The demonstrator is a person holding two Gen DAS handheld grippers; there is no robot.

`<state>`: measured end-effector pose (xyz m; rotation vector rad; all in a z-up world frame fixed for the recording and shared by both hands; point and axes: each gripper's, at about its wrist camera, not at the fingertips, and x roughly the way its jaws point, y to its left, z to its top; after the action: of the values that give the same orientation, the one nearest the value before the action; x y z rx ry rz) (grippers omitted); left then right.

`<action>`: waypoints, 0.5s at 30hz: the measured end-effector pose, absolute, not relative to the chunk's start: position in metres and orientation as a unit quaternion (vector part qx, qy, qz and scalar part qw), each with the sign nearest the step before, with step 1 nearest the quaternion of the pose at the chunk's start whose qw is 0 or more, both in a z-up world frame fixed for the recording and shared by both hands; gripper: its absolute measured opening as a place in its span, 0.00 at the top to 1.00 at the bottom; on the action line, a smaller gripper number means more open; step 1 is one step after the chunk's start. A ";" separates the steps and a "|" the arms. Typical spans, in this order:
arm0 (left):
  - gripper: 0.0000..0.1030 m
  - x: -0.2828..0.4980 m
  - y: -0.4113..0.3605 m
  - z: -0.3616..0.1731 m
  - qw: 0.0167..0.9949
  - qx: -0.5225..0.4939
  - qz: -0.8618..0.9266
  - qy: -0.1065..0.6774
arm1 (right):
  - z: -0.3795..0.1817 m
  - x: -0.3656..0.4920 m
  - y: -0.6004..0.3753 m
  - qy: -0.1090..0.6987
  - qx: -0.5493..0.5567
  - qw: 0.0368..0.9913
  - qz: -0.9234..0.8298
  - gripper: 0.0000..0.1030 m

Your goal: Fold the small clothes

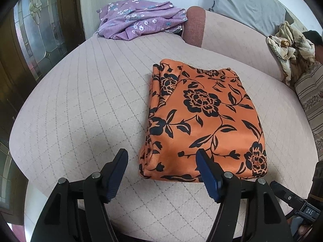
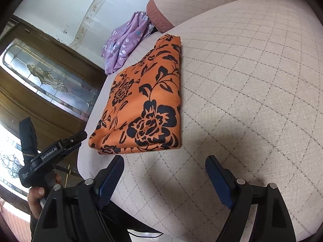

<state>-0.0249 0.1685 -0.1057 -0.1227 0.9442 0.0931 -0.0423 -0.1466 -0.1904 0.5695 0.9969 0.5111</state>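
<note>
An orange garment with black flowers (image 1: pixel 203 119) lies folded into a neat rectangle on the quilted pink-beige sofa seat (image 1: pixel 84 104). It also shows in the right wrist view (image 2: pixel 145 104). My left gripper (image 1: pixel 162 157) is open and empty, just above the garment's near edge. My right gripper (image 2: pixel 165 161) is open and empty, just in front of the garment's near right corner. The left gripper's body (image 2: pixel 50 157), held by a hand, shows at the left of the right wrist view.
A crumpled purple flowered garment (image 1: pixel 139 18) lies at the far end of the seat, also in the right wrist view (image 2: pixel 125 42). A backrest cushion (image 1: pixel 228 32), a grey pillow (image 1: pixel 248 2), a beige cloth (image 1: pixel 290 46) and a striped cushion (image 1: pixel 310 100) stand right. A wooden glass door (image 1: pixel 30 30) is left.
</note>
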 end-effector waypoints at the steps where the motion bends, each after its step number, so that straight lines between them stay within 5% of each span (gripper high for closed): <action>1: 0.32 -0.024 0.170 -0.107 0.887 -0.061 0.044 0.456 | -0.191 -0.042 -0.147 0.467 0.267 0.808 0.239 0.17; 15: 0.32 0.063 0.219 -0.125 0.854 -0.201 -0.023 0.480 | -0.171 0.065 -0.158 0.478 0.312 0.783 0.249 0.17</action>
<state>0.0634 0.2186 -0.1248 -0.4223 1.0091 -0.0490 0.0653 -0.1581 -0.1707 0.6732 1.0311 0.5382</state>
